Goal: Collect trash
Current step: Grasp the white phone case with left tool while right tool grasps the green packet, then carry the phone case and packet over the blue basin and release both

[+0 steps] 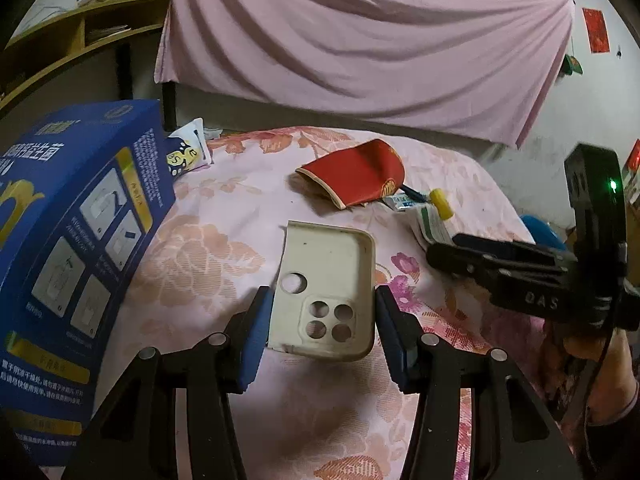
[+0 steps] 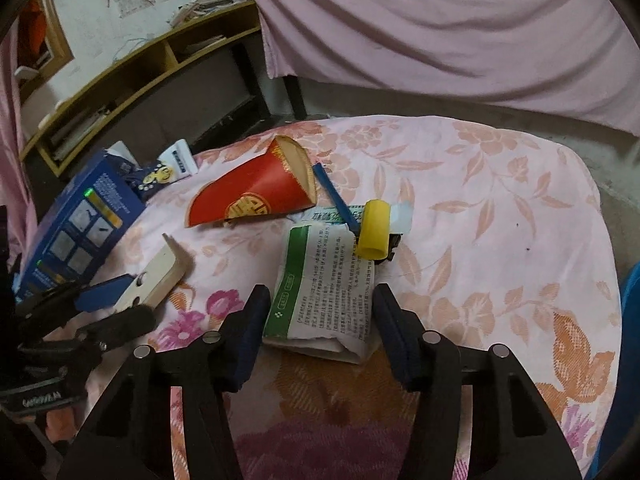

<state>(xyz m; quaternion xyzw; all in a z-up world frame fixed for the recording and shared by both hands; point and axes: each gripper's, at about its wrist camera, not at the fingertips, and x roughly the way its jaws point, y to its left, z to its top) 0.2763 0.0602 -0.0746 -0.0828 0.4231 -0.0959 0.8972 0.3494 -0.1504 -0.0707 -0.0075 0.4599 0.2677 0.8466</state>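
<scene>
A cream phone case (image 1: 326,294) lies on the floral cloth, between the open fingers of my left gripper (image 1: 322,330), which straddle its near end. It also shows in the right wrist view (image 2: 154,280). A folded white-and-green paper leaflet (image 2: 326,284) lies between the open fingers of my right gripper (image 2: 318,328); whether the pads touch it I cannot tell. A crushed red paper cup (image 2: 256,198) lies farther back, also in the left wrist view (image 1: 356,174). A yellow cap (image 2: 374,234) and a blue stick (image 2: 334,196) lie beside the leaflet.
A large blue box (image 1: 68,248) stands at the left edge of the cloth, with a small white-and-blue sachet (image 1: 188,152) behind it. A pink curtain (image 1: 360,40) hangs behind the table. Wooden shelves (image 2: 132,76) stand at the far left.
</scene>
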